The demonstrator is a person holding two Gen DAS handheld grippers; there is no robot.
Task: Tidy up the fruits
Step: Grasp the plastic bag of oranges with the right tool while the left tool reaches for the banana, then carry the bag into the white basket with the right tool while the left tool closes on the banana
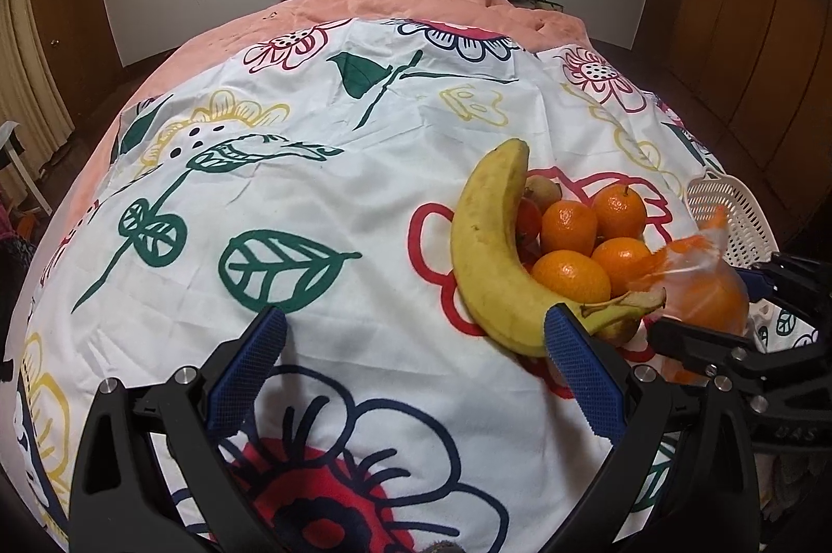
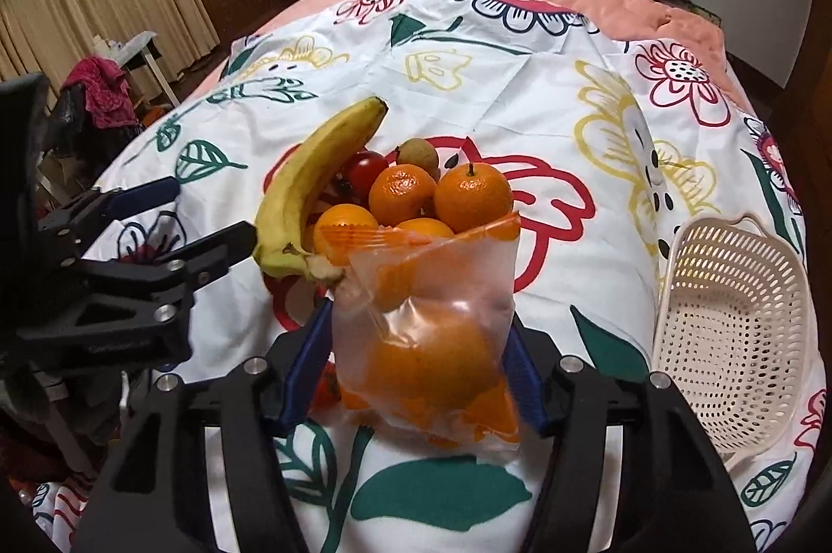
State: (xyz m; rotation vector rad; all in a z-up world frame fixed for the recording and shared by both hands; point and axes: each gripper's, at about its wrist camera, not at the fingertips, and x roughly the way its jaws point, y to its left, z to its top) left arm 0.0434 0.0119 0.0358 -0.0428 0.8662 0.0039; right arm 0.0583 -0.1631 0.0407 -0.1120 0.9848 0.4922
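The right gripper (image 2: 421,371) pinches a clear zip bag (image 2: 426,334) holding an orange whose outline blurs behind the plastic; its pads press both sides. The left gripper (image 1: 416,376) stands spread over the floral cloth (image 1: 312,199), nothing between. Behind the bag, a banana (image 2: 312,183) and mandarins (image 2: 470,194) pile together, partly hiding a red fruit. A white basket (image 2: 728,334) sits at the cloth's right edge.

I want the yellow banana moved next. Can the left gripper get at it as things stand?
Probably yes. The left gripper is open and empty, and the yellow banana lies on top at the near edge of the fruit pile, uncovered. Its stem end sits right by one blue finger; nothing blocks the way.
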